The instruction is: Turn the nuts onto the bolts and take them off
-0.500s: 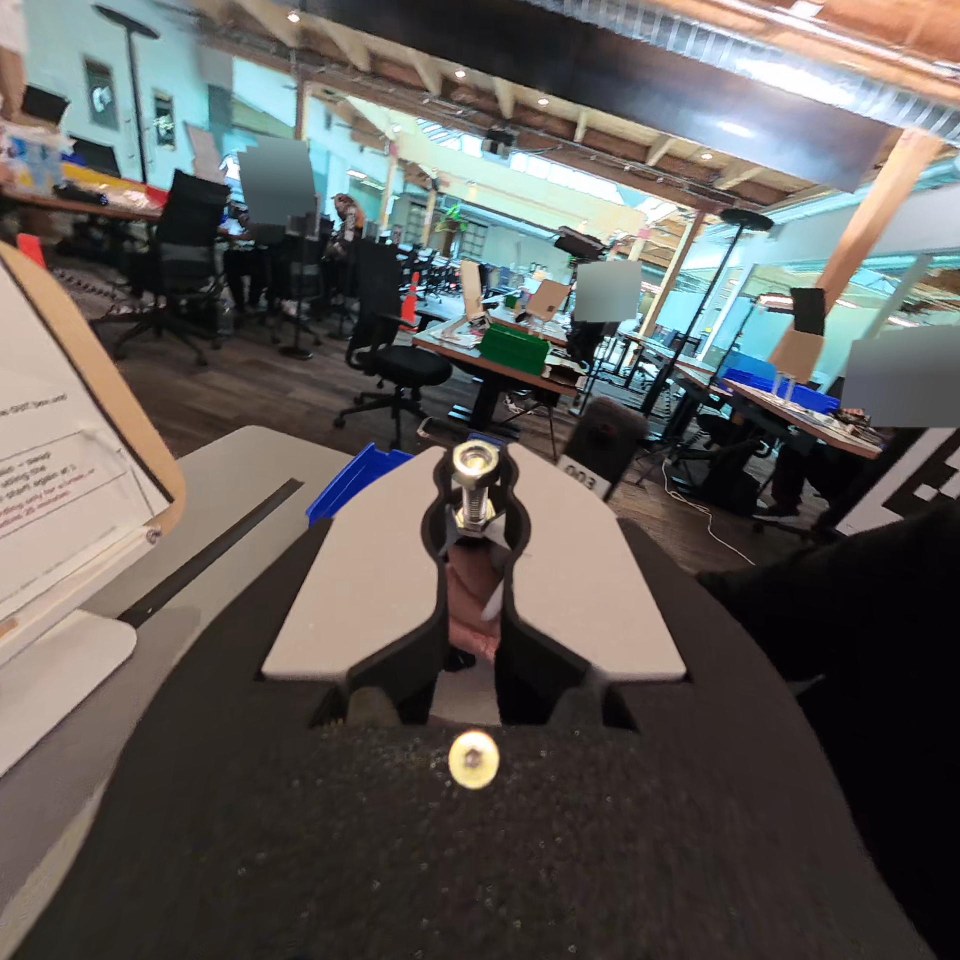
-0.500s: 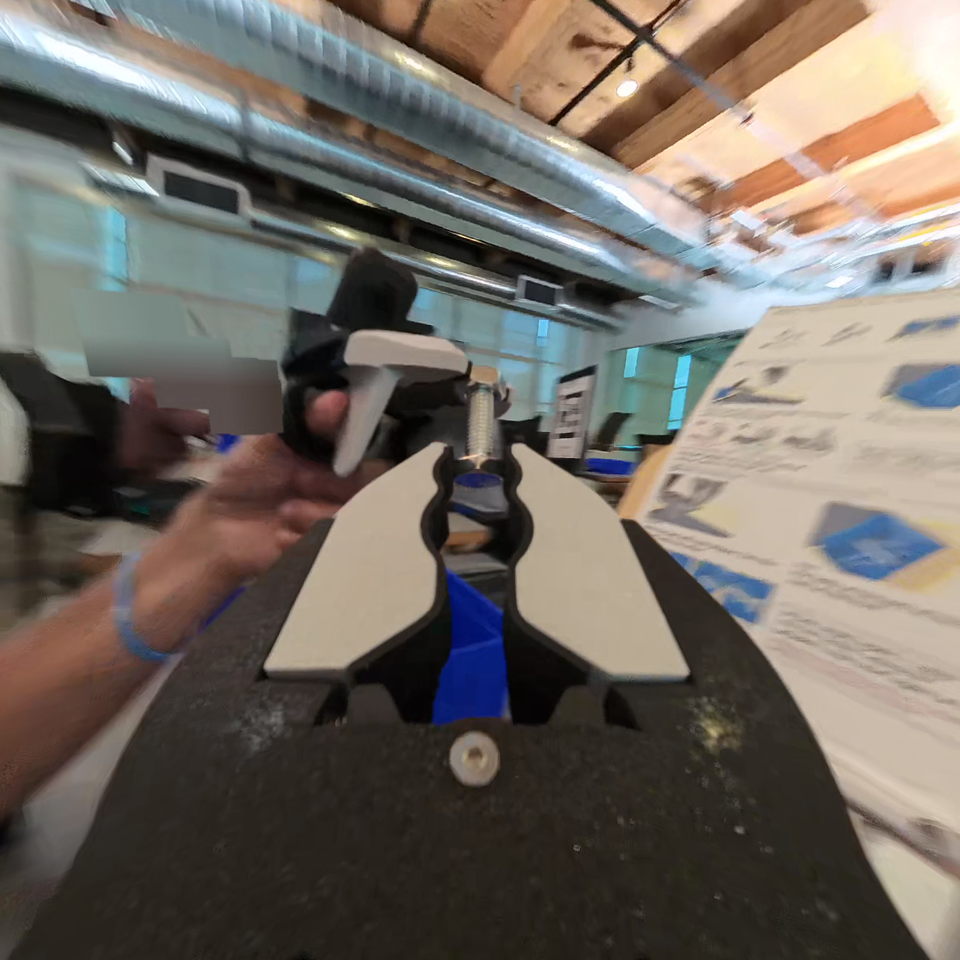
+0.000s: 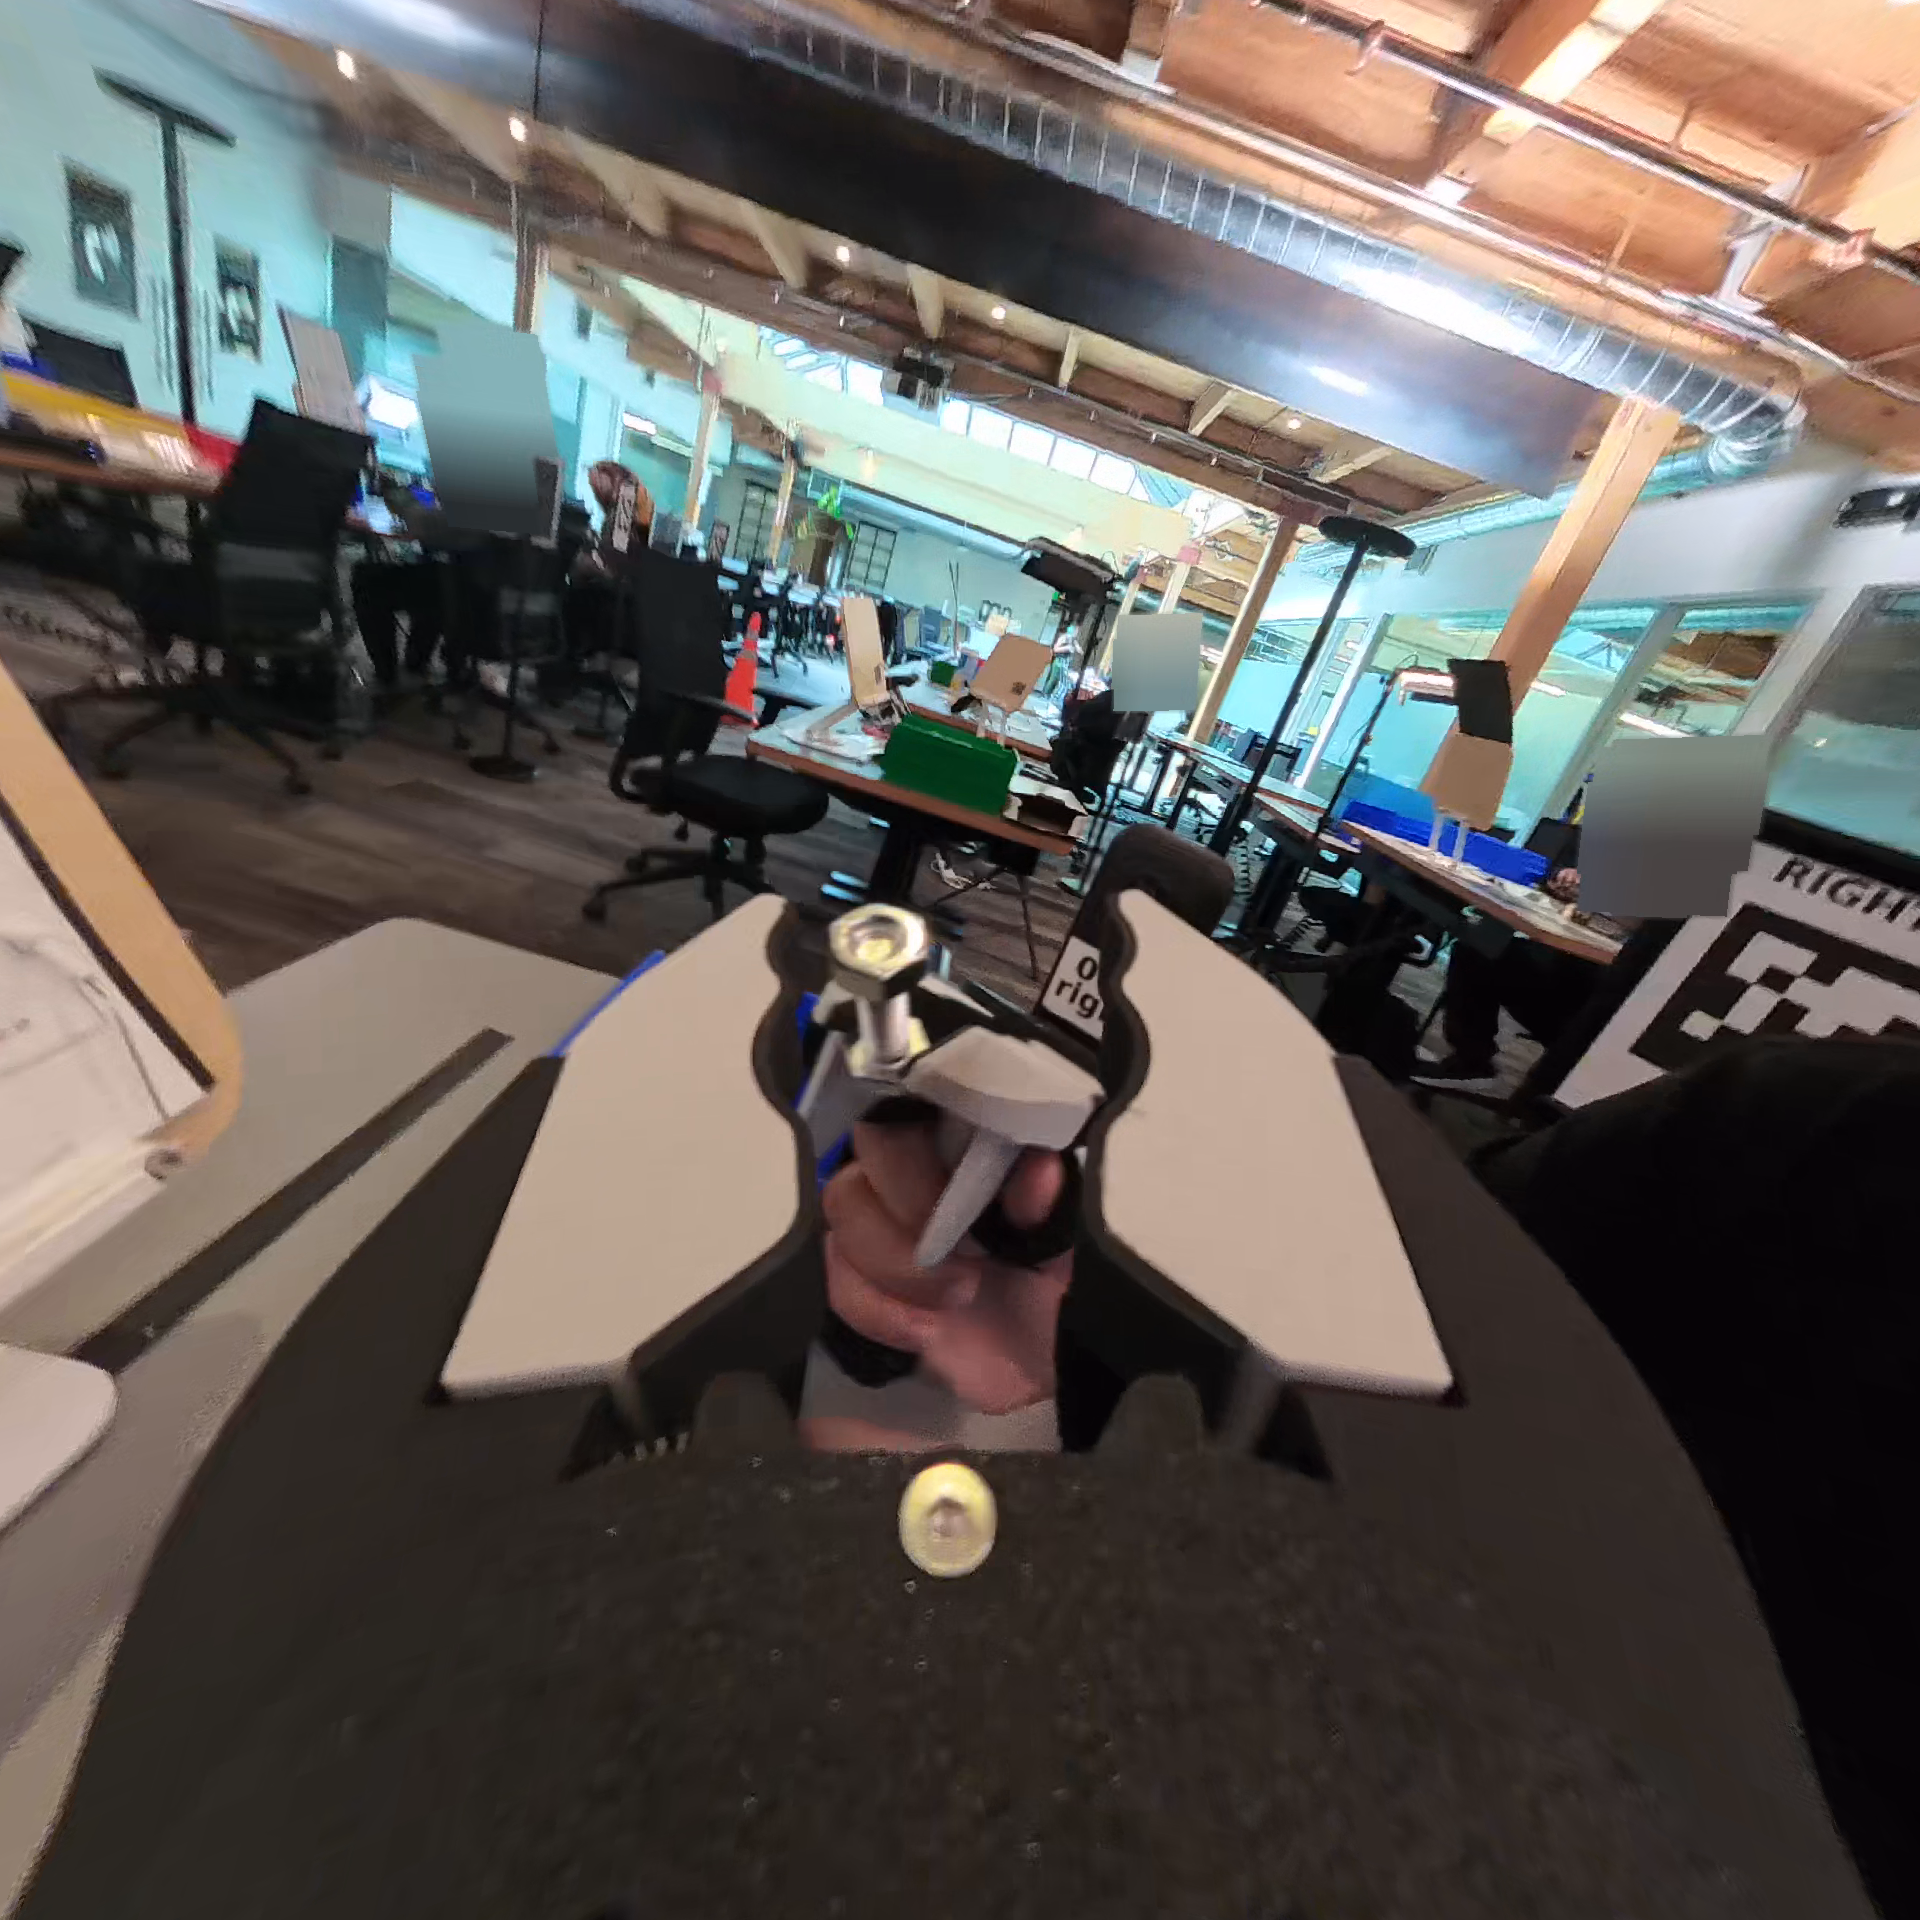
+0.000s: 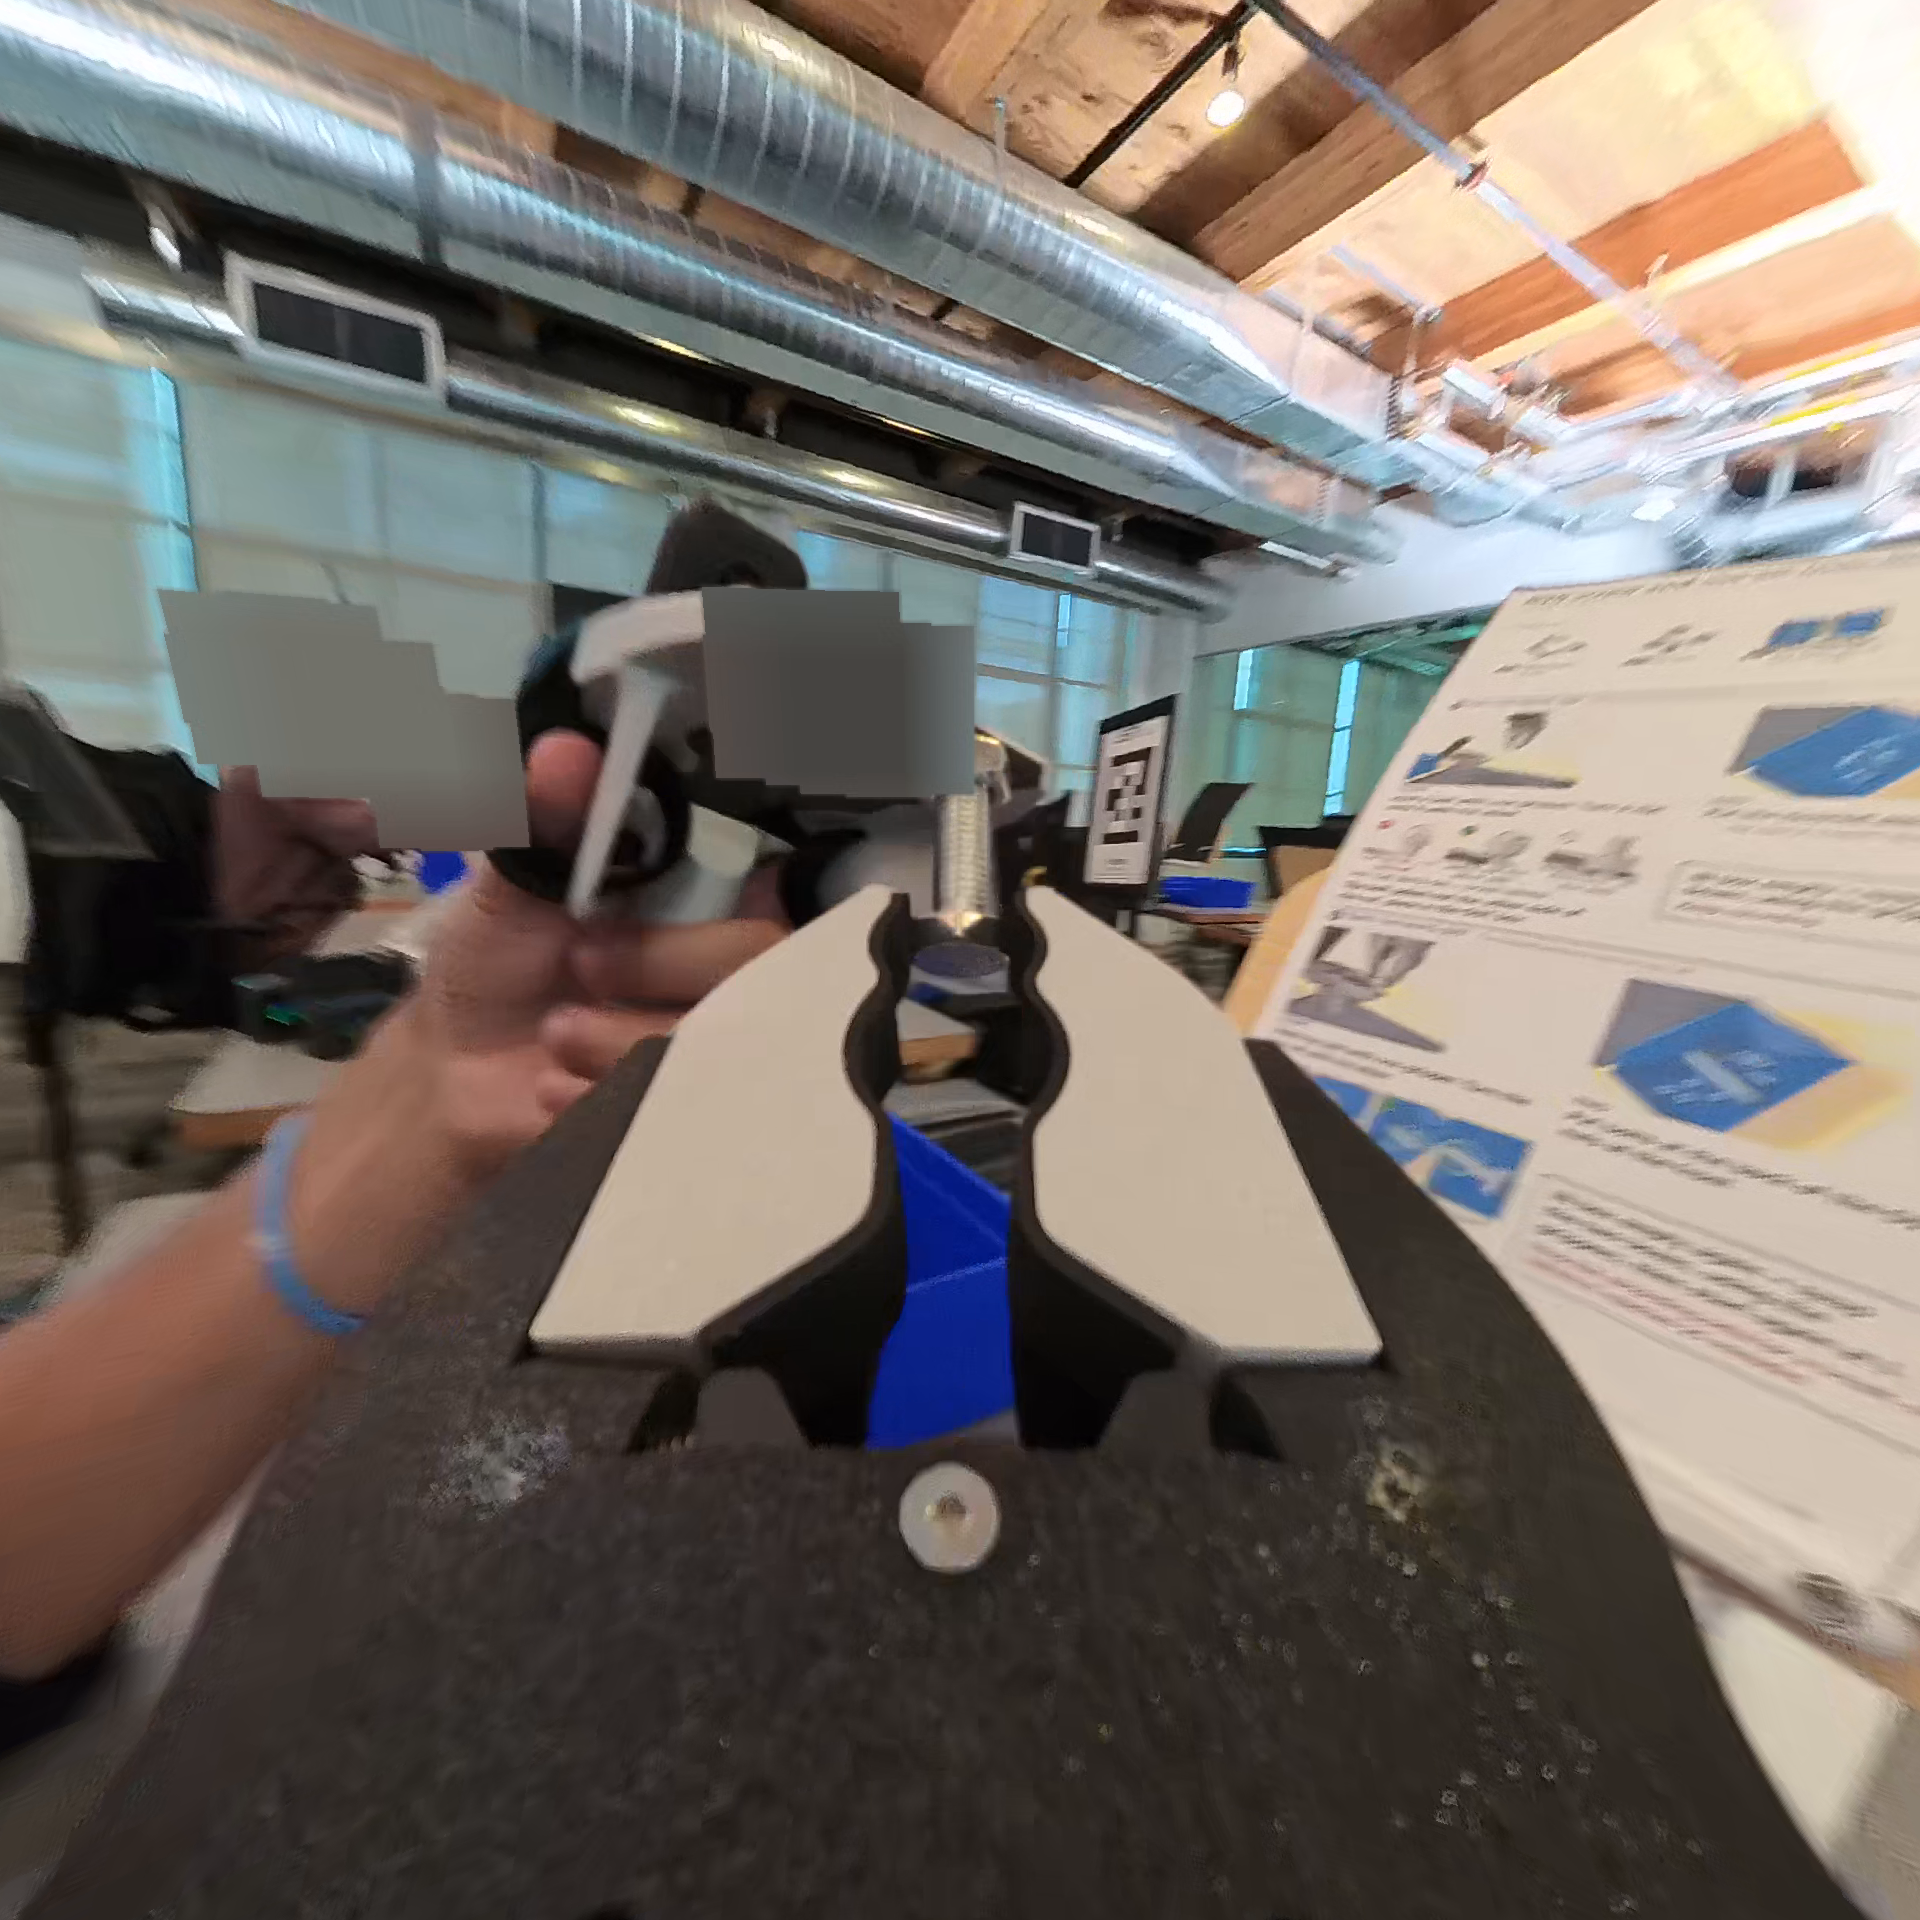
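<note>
**Bolt gripped at its lower end by the right tool, left jaws spread wide**

The left hand-held gripper [image 3: 951, 925] is open. Its two grey fingers stand well apart and touch nothing. In the gap between them rises the bolt [image 3: 881, 997], silver, with its hex head uppermost and leaning a little to the left. It is clear of both left fingers.

The bolt's lower end sits between the tips of the right hand-held gripper [image 4: 961, 904], whose jaws are drawn in narrow and pinch the threaded shank. In the right wrist view the bolt [image 4: 961, 852] stands almost upright just past the fingertips, and its head is partly lost behind a blurred patch. Whether a nut sits on the thread cannot be told; there is a wider bright part at the gripped end, but it is too small to read.

A bare hand [image 3: 935, 1299] holds the right tool, seen head-on from the left wrist view. Another hand [image 4: 540, 966], with a blue band on the wrist, holds the left tool up and to the left of the bolt.

Below the right jaws lies a blue bin [image 4: 935, 1299]. An instruction board [image 4: 1610, 1039] stands at the right, and the grey surface [image 3: 364, 1039] lies under both tools
</note>
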Available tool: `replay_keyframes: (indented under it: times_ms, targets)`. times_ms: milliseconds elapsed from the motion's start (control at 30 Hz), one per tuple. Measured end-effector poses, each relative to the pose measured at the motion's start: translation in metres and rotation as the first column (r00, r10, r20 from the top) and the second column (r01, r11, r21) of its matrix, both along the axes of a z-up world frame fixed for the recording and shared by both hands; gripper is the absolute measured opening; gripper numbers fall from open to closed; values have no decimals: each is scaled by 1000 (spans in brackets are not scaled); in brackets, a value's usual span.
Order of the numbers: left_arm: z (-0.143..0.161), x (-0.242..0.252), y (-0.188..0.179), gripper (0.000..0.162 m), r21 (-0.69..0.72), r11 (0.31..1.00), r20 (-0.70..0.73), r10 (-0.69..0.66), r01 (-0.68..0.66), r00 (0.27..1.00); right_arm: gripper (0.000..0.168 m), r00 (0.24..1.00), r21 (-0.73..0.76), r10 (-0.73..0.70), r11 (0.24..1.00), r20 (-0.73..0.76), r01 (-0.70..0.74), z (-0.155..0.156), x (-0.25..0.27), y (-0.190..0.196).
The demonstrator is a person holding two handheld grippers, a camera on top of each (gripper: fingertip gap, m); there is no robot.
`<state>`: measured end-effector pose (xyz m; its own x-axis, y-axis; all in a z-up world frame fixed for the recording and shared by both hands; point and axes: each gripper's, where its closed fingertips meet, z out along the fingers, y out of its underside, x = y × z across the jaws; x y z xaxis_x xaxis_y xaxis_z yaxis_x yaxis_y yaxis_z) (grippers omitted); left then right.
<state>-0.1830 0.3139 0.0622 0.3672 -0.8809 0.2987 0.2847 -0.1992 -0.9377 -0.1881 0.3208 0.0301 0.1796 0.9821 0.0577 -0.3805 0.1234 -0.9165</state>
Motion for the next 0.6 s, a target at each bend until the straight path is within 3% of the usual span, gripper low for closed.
replay_keyframes:
  times_ms: [133,267,367,600]
  targets:
    - [-1,-13,-5,57,134,989,21,-72,68,997,18,961,-207,272,938,-48,-277,4,-5,-15]
    - [-7,-16,-12,54,177,971,41,-170,161,985,18,822,-416,539,715,-184,-562,5,-12,-29]
    - [-9,-12,-17,53,181,959,54,-231,218,971,18,750,-483,606,589,-266,-648,0,-17,-30]
    - [-15,1,-13,54,155,961,47,-240,231,970,18,760,-499,580,586,-292,-639,-9,-21,-21]
